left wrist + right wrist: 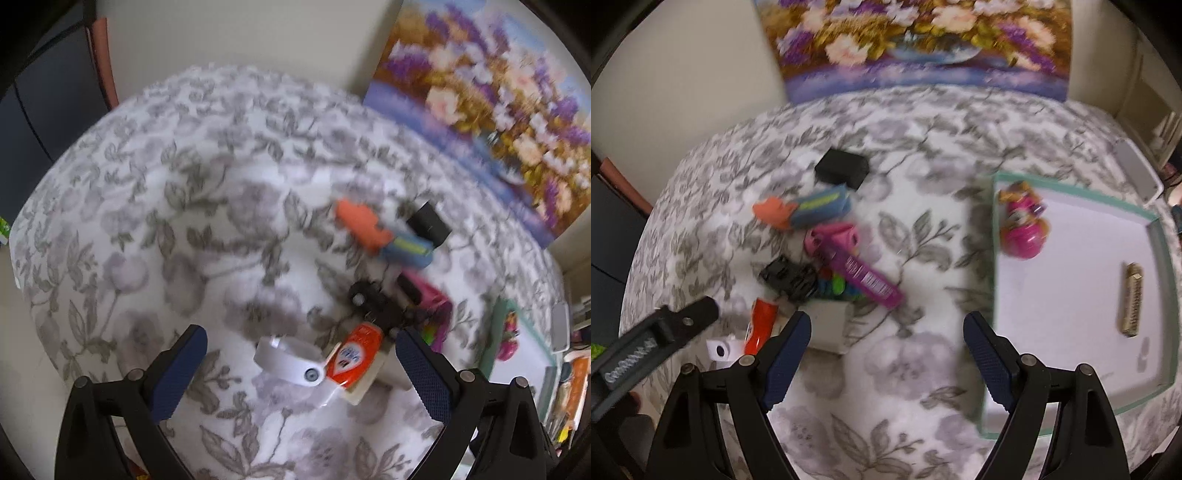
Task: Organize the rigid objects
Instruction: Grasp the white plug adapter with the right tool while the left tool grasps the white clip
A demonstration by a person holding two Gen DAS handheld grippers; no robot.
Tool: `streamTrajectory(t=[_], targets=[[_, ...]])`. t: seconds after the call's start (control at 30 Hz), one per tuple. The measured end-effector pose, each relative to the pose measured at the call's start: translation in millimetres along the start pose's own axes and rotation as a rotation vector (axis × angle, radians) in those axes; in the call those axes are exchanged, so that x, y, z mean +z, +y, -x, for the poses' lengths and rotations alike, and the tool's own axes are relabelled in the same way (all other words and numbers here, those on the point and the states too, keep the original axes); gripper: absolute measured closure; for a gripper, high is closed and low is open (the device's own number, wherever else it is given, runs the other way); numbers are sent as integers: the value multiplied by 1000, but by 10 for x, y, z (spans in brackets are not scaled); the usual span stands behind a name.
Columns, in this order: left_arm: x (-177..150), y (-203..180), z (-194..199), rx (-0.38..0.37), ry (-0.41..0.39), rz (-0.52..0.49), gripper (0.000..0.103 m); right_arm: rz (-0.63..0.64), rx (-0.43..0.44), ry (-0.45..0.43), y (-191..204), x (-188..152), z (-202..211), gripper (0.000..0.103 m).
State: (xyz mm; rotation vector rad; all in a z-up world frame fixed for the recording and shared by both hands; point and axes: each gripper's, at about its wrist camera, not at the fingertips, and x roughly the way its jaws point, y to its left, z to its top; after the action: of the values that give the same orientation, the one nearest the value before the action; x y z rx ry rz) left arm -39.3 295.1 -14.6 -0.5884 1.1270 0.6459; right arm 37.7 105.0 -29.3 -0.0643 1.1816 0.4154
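Two toys (1021,221) inside green-rimmed tray (1160,236)

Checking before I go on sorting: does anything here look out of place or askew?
Yes. Only the pink toy and gold bar lie in the tray; the rest sit jumbled on the cloth, the pink tube slanted across the pile.

A: anyone make out the label on the orange tube (354,356)? Total smear in the left wrist view.

B: nope. In the right wrist view a blue finger pad (786,360) covers its lower end. The tray (1078,192) corner sits behind the other finger, and the colourful bits (833,286) under the black toy (788,277) are unreadable.
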Motion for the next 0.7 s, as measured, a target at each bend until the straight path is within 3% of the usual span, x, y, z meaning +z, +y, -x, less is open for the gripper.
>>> streamTrajectory(t=[0.27,0.43,0.7], targets=[[-35,228,-308,24,113,101,0,-37,30,89,84,-67,-321,18],[-7,321,-307,12,116,146,0,-52,64,97,135,-62,-375,18],[-7,324,-351,-9,138,149,0,-63,40,100,164,-26,-490,18]])
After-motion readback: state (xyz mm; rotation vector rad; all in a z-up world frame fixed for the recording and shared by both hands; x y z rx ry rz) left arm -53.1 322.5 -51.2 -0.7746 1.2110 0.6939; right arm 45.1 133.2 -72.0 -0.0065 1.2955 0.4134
